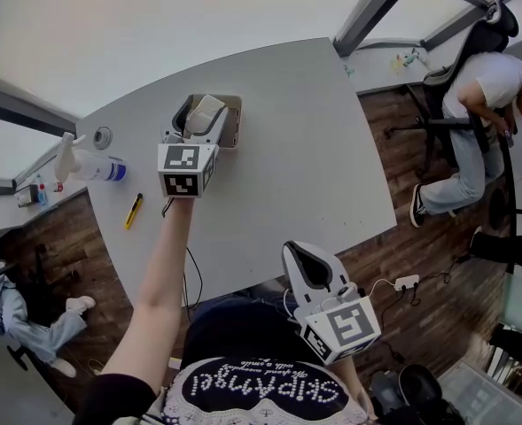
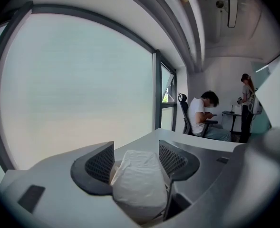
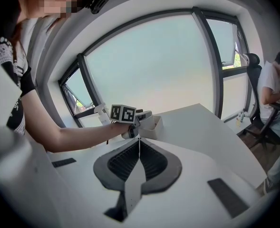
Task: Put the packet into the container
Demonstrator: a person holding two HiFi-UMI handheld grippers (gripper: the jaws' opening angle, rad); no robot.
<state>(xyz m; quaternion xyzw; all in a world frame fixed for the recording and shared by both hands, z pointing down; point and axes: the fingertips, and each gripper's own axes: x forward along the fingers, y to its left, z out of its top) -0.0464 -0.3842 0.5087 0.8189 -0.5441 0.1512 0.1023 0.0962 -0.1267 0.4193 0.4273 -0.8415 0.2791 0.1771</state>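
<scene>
The left gripper (image 1: 202, 119) holds the white packet (image 2: 139, 182) clenched in its jaws, just over the open container (image 1: 236, 127) on the bench (image 1: 314, 149). The right gripper (image 3: 139, 149) waits apart, its jaws pressed together on nothing. The step in hand seems to be the placing: next, lower the packet inside and release.

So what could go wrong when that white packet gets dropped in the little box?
1. The left gripper grips the puffy white packet over one side of the container, so on release it might catch the rim and land on the table.
2. The container looks light, and the shut right gripper is far from it, so a bump could slide it.
</scene>
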